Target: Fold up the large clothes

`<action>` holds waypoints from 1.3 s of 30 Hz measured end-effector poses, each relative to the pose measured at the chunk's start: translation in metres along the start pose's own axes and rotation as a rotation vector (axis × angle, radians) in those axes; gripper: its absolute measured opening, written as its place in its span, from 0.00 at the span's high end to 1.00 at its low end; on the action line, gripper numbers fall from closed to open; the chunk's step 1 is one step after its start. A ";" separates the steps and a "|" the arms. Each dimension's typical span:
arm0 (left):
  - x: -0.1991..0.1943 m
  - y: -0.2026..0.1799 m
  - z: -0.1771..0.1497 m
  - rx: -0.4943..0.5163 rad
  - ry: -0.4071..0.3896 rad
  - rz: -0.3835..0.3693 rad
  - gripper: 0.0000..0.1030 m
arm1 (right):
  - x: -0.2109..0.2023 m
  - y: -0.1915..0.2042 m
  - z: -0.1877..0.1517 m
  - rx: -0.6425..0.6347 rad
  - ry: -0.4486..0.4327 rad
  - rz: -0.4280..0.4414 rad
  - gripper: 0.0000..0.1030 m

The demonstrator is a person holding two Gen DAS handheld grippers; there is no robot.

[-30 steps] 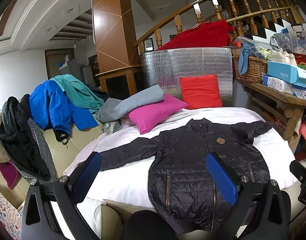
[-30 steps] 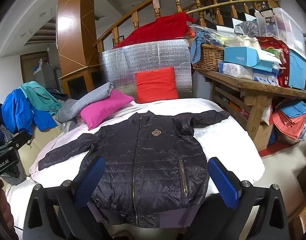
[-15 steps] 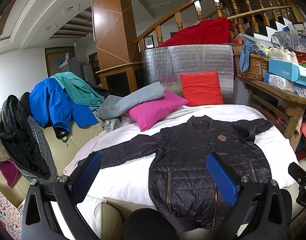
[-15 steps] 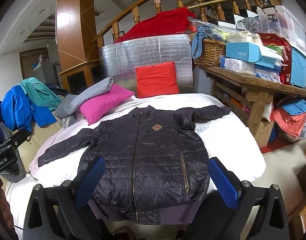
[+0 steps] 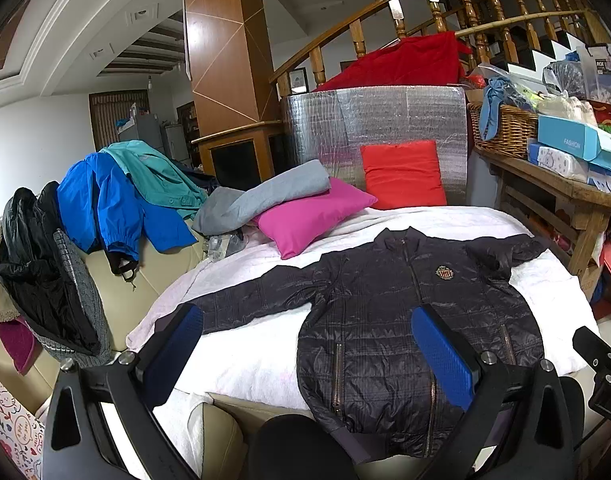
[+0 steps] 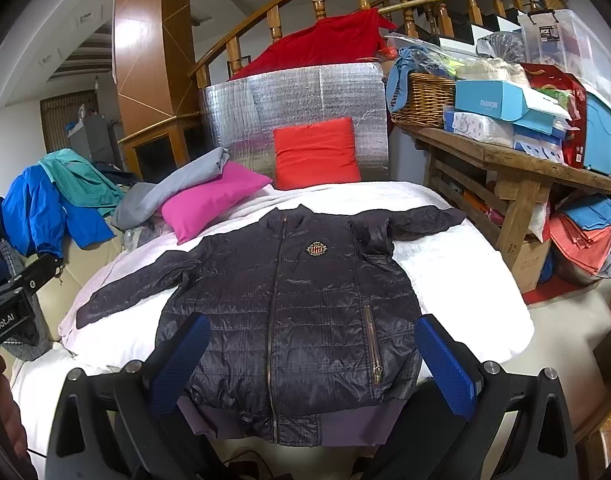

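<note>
Both cameras creep slightly closer — jacket (image 6: 289,312) flat, zipped, unfolded on bed (image 6: 465,280); left gripper (image 5: 305,352) and right gripper (image 6: 309,360) spread wide, empty — every fold remains.

Over the last second both views have tilted a little: the dark quilted jacket (image 6: 293,312) now sits lower in each picture, and its hem has drawn closer to the right hand-held gripper (image 6: 311,364). Ahead of the left hand-held gripper (image 5: 309,354), the jacket's sleeve cuff has likewise come nearer the blue pad (image 5: 173,346). The jacket itself has not moved on the bed (image 6: 465,292).
</note>
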State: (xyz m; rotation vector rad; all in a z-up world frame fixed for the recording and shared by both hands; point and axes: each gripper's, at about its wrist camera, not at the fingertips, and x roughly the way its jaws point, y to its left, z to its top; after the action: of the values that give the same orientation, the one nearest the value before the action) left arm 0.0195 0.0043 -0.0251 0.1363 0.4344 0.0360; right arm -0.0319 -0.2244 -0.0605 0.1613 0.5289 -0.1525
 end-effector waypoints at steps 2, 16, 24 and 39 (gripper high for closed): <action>0.000 0.000 0.000 -0.001 0.002 -0.001 0.00 | 0.000 0.000 0.000 0.000 0.001 -0.001 0.00; 0.006 0.000 -0.003 0.001 0.014 -0.001 0.00 | 0.007 0.002 -0.001 -0.004 0.023 -0.007 0.00; 0.010 0.001 -0.005 0.000 0.026 -0.001 0.00 | 0.011 0.003 -0.004 -0.007 0.033 -0.008 0.00; 0.030 0.003 -0.006 -0.005 0.062 0.015 0.00 | 0.032 0.006 -0.001 -0.024 0.061 -0.020 0.00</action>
State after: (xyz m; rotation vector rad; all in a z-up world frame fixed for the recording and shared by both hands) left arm 0.0437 0.0097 -0.0428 0.1334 0.4954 0.0565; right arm -0.0038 -0.2218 -0.0776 0.1374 0.5930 -0.1611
